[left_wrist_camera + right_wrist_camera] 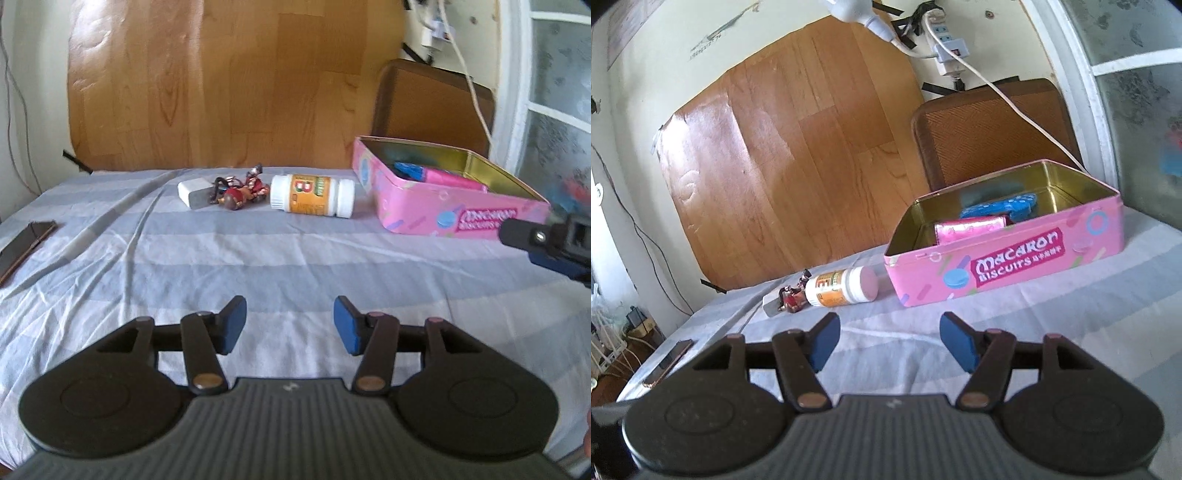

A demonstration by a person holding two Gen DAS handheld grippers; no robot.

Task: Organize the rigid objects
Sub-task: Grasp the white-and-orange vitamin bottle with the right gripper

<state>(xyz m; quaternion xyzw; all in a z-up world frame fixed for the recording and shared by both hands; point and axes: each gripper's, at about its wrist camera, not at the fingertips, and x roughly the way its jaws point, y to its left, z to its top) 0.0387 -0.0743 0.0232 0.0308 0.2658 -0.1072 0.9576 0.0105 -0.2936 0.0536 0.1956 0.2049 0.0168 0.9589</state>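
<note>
Three loose things lie in a row on the striped grey-white bedsheet [258, 266]: one white rectangular block [194, 192], one small red-brown figurine [240, 190], one white plastic bottle with an orange label [312, 195], lying on its side. Right of them, one open pink biscuit tin [1008, 266] holds one blue item [1001, 206] and one pink packet [971, 229]. Left gripper [290, 326] and right gripper [890, 341] both stand released, holding nothing.

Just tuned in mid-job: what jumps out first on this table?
The open pink biscuit tin at the right, already holding a blue item and a pink packet. Left of it, a white bottle lies on its side beside a small figurine and a white block on the striped cloth.
</note>
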